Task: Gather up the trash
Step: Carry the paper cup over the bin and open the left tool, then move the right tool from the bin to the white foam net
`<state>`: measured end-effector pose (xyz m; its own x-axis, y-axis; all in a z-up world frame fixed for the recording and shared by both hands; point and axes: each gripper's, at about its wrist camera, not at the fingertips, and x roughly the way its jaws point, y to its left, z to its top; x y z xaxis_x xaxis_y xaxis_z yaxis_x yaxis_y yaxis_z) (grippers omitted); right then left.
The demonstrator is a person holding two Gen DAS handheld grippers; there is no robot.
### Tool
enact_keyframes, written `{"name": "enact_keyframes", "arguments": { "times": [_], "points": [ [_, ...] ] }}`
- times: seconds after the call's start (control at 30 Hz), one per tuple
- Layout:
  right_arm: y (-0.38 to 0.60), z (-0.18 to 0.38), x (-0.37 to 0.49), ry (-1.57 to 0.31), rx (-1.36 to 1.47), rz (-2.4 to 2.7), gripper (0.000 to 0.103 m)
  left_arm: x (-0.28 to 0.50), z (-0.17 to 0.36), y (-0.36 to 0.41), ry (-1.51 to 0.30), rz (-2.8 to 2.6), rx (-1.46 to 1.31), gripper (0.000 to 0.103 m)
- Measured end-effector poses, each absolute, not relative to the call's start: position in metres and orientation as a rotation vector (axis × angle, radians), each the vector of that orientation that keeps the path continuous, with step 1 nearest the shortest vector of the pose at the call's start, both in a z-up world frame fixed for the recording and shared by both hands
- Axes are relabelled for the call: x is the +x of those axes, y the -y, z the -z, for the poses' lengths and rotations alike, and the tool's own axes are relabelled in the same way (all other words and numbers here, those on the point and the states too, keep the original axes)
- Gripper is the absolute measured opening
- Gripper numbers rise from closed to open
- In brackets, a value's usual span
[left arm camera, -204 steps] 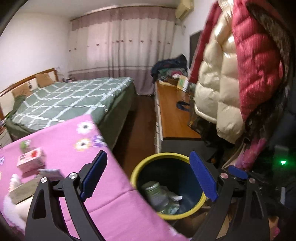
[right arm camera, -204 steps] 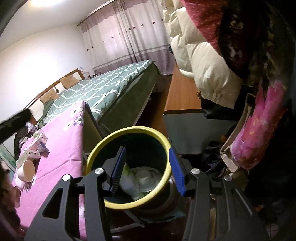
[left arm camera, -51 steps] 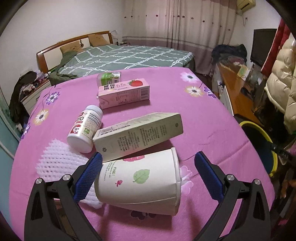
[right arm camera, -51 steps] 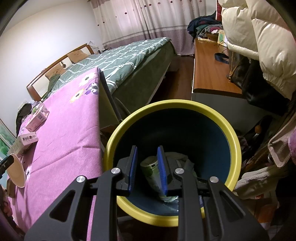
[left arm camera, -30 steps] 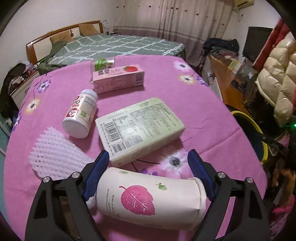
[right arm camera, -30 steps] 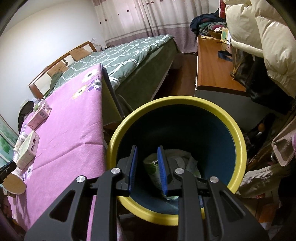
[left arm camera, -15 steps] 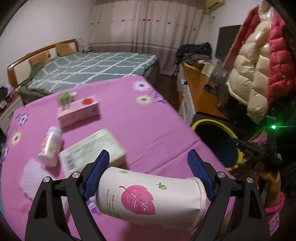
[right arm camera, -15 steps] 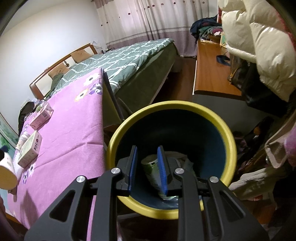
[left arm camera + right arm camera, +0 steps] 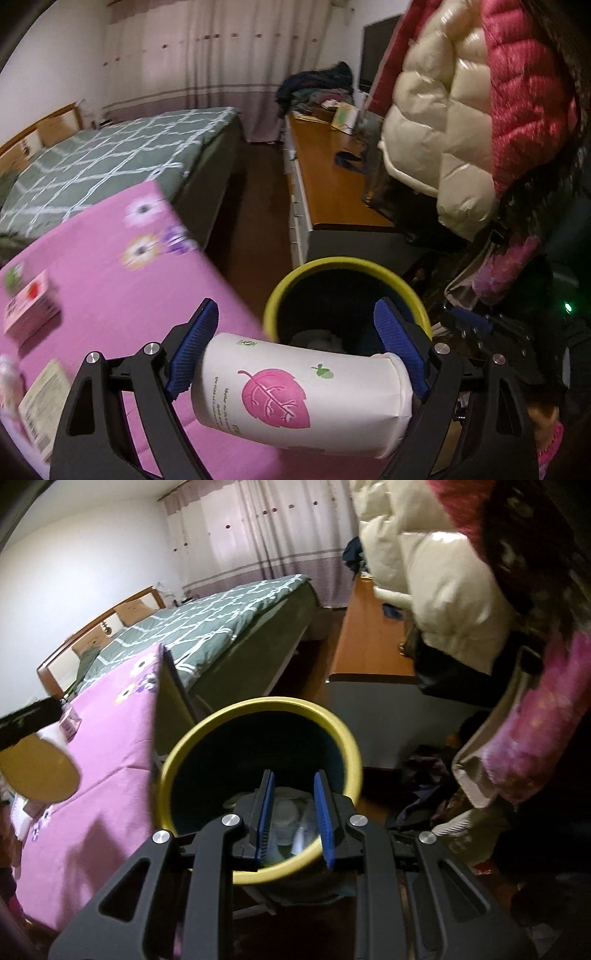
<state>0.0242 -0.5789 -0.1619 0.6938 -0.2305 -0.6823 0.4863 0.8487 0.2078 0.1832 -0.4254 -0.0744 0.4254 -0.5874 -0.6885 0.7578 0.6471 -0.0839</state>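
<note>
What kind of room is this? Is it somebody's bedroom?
Most likely a bedroom. There is a bed with a green checked cover, long curtains behind it, and puffy winter coats hanging beside a wooden dresser.

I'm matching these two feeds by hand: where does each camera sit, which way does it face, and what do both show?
Left wrist: on the left gripper, looking along its fingers over the held paper cup toward the trash bin; its own fingers show.
Right wrist: on the right gripper, looking down into the trash bin; its fingers, slightly apart, show.
Shared: bin, cup, pink tablecloth, bed.
</note>
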Motion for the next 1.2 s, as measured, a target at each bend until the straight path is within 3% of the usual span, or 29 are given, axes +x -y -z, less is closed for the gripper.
{"name": "enact_keyframes", "arguments": {
  "times": [0.23,0.3,0.53,0.8,1.2],
  "points": [
    [0.596,0.171,0.012,-0.703,0.417,0.439,0.023,0.190,0.104,0.495,-0.796,0.875,0.321,0.087],
    [0.599,0.173,0.011,-0.704,0.419,0.445,0.026,0.193,0.115,0.507,-0.815,0.866,0.334,0.097],
    [0.598,0.173,0.007,-0.704,0.417,0.449,0.027,0.199,0.116,0.500,-0.847,0.837,0.297,0.098],
    [0.566,0.171,0.023,-0.715,0.393,0.374,0.028,0.177,0.053,0.394,-0.728,0.735,0.186,0.098],
    [0.440,0.152,0.082,-0.740,0.259,0.095,0.028,0.146,0.012,0.140,-0.627,0.318,-0.008,0.098]
  ]
}}
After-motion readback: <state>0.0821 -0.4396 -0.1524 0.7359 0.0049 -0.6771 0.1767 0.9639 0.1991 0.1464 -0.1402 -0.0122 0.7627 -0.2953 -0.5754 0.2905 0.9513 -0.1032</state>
